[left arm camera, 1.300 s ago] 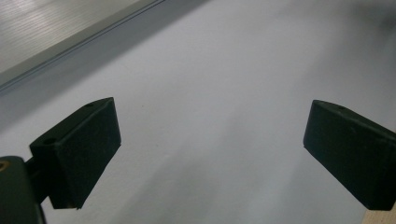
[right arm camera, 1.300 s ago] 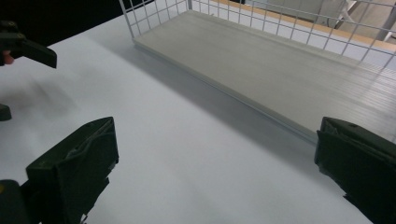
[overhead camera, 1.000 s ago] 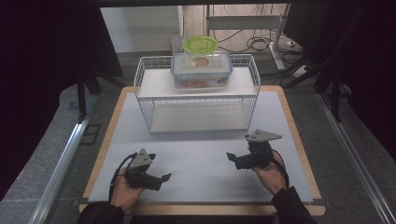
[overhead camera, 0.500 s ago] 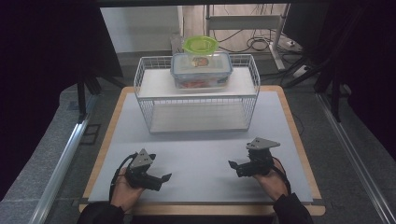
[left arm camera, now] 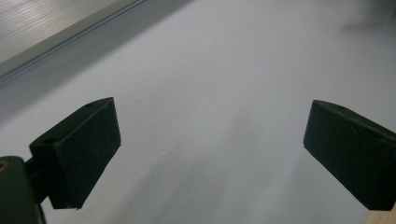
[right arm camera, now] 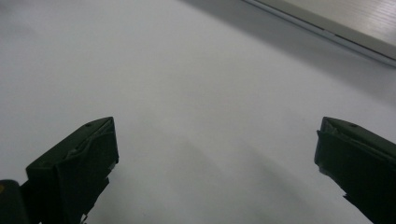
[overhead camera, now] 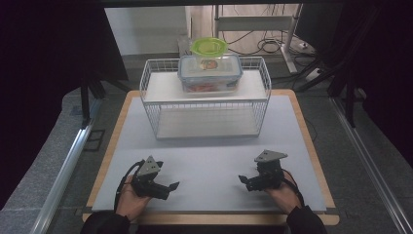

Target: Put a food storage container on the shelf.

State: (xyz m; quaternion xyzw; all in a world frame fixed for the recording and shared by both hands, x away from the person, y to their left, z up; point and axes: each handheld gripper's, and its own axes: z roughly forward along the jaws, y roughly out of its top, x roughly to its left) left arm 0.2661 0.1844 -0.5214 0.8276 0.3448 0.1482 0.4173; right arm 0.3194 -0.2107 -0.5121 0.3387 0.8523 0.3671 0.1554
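We log, left to right: left gripper (overhead camera: pixel 171 186), jaws spread, holding nothing, low over the white mat (overhead camera: pixel 209 165); right gripper (overhead camera: pixel 244 181), likewise released; both well apart from the wire rack (overhead camera: pixel 204 105) bearing stacked food containers (overhead camera: pixel 210 73).

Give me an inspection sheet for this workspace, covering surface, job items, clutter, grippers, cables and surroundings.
Surface: pale grey mat on a wooden table; bare between the grippers.
Job's things: white wire rack at the far end of the mat; on its upper shelf a clear lidded container, with a green-lidded tub on top. Lower shelf: nothing seen.
Clutter: nothing seen.
Grippers: left gripper and right gripper low over the near mat, pointing inward; jaws wide apart in both gripper views, nothing between them.
Cables: black gripper cable loops by the left hand; loose cables on the floor behind the table.
Surroundings: dark curtains at both sides, metal frame behind.
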